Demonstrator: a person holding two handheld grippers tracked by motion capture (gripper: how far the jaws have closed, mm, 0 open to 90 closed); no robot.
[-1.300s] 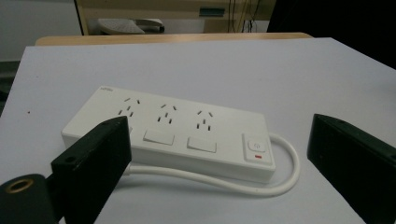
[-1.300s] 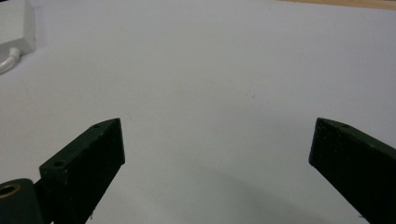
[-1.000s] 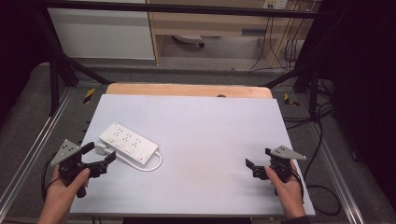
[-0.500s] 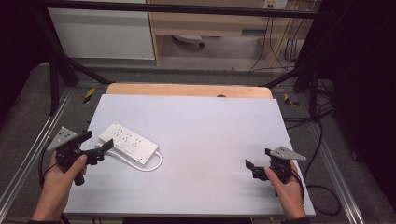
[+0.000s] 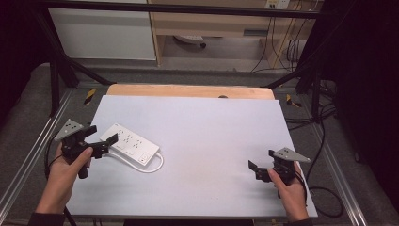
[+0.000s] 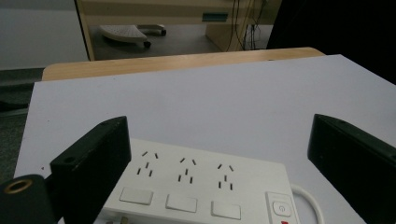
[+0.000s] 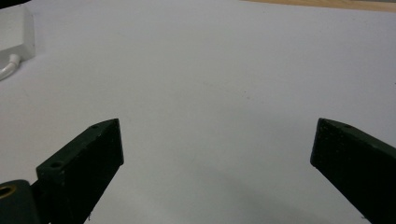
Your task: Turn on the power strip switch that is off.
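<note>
A white power strip (image 5: 131, 143) with several sockets lies on the left part of the white table top (image 5: 211, 136), and its white cable (image 5: 157, 165) loops at its right end. My left gripper (image 5: 102, 134) is open at the strip's left end. In the left gripper view the power strip (image 6: 196, 182) sits low between the wide-apart jaws of the left gripper (image 6: 219, 126), and I cannot tell whether they touch it. My right gripper (image 5: 261, 160) is open near the front right of the table, far from the strip. In its own view the right gripper (image 7: 217, 128) has bare table between its jaws.
A wooden strip (image 5: 188, 90) edges the back of the table. Metal frame rails (image 5: 35, 146) run along both sides. Cables (image 5: 324, 188) lie on the floor at the right. A corner of the power strip (image 7: 16, 28) shows far off in the right gripper view.
My left gripper has moved forward, away from the person, to the strip's left end. The right gripper and the strip have stayed in place.
</note>
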